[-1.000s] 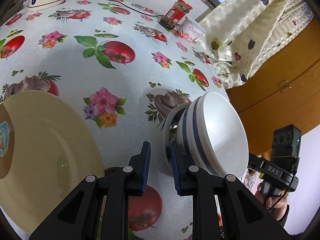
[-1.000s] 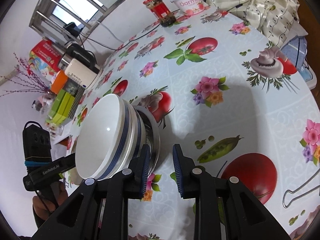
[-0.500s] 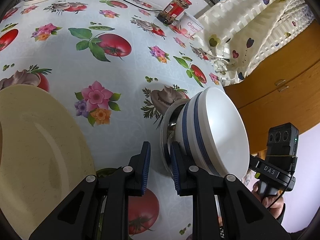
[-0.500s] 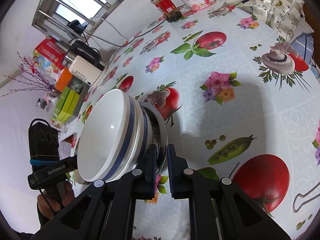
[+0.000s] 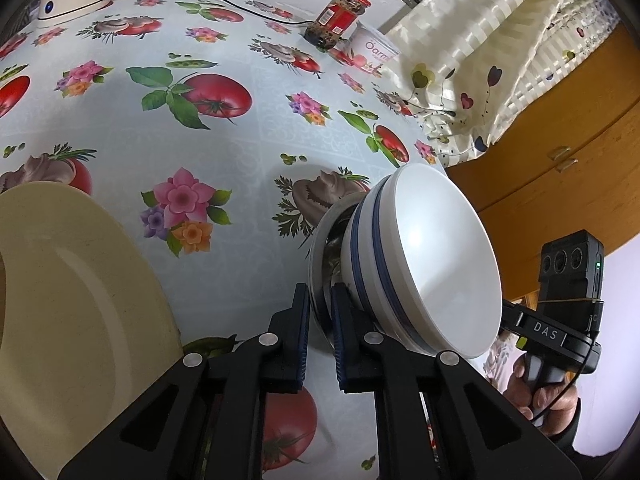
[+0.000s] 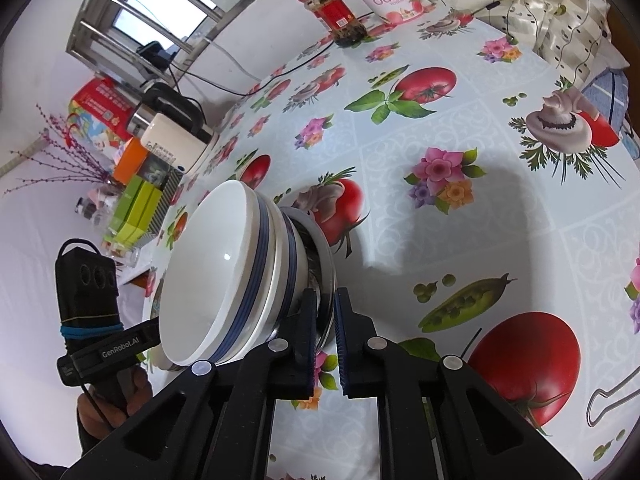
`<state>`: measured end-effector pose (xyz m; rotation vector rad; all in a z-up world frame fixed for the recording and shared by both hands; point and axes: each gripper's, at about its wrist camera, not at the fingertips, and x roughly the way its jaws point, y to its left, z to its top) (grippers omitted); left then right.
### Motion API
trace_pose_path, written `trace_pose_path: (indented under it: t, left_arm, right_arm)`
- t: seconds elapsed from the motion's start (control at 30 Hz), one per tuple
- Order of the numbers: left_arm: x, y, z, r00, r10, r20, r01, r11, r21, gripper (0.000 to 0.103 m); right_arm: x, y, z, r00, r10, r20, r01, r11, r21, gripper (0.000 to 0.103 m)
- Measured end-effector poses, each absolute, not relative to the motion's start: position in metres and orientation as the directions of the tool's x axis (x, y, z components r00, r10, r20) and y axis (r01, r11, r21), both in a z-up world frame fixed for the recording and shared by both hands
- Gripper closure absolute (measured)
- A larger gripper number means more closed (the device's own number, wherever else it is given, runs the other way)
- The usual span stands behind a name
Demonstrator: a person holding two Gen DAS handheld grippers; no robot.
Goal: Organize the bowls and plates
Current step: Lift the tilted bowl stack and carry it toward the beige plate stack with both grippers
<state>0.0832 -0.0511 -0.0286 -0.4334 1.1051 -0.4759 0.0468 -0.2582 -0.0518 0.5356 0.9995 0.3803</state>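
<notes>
The left hand-held gripper (image 5: 320,322) has its two blue-padded fingers pressed onto the thin rim of a metal plate (image 5: 317,252), one pad on each face of the rim. The right hand-held gripper (image 6: 326,326) pinches the same metal plate (image 6: 326,264) at its opposite edge in the same way. Two white bowls with blue bands (image 5: 428,264), nested one inside the other, sit on that plate, and the plate with its bowls (image 6: 216,276) appears strongly tilted in both wrist views, above the surface (image 5: 248,152), which is covered with a cloth printed with tomatoes, flowers and mushrooms. In the left wrist view a large cream plate (image 5: 68,300) lies on the surface at the lower left, apart from the held stack. At the far edge of the surface stand a jar with a red lid (image 5: 338,16) and, just beside it, a white yoghurt tub (image 5: 376,50). A pale patterned cloth (image 5: 496,52) is heaped to the right of them. In the right wrist view a white kettle with a black handle (image 6: 176,136) stands at the left of the surface near some coloured boxes (image 6: 136,196), and a wire utensil (image 6: 612,400) lies at the lower right. A person's hand (image 5: 540,392) grips the handle of the right tool, and another hand (image 6: 108,404) grips the left one.
</notes>
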Motion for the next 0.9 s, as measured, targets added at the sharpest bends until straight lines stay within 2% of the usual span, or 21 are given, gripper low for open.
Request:
trace_pose_path:
  t: [0.9]
  left_arm:
    - [0.071, -0.027, -0.001, 0.433, -0.528, -0.731, 0.124, 0.838, -0.532, 0.093]
  right_arm:
    - [0.055, -0.232, -0.026, 0.494, 0.549, -0.674, -0.111, 0.809, 0.578, 0.093]
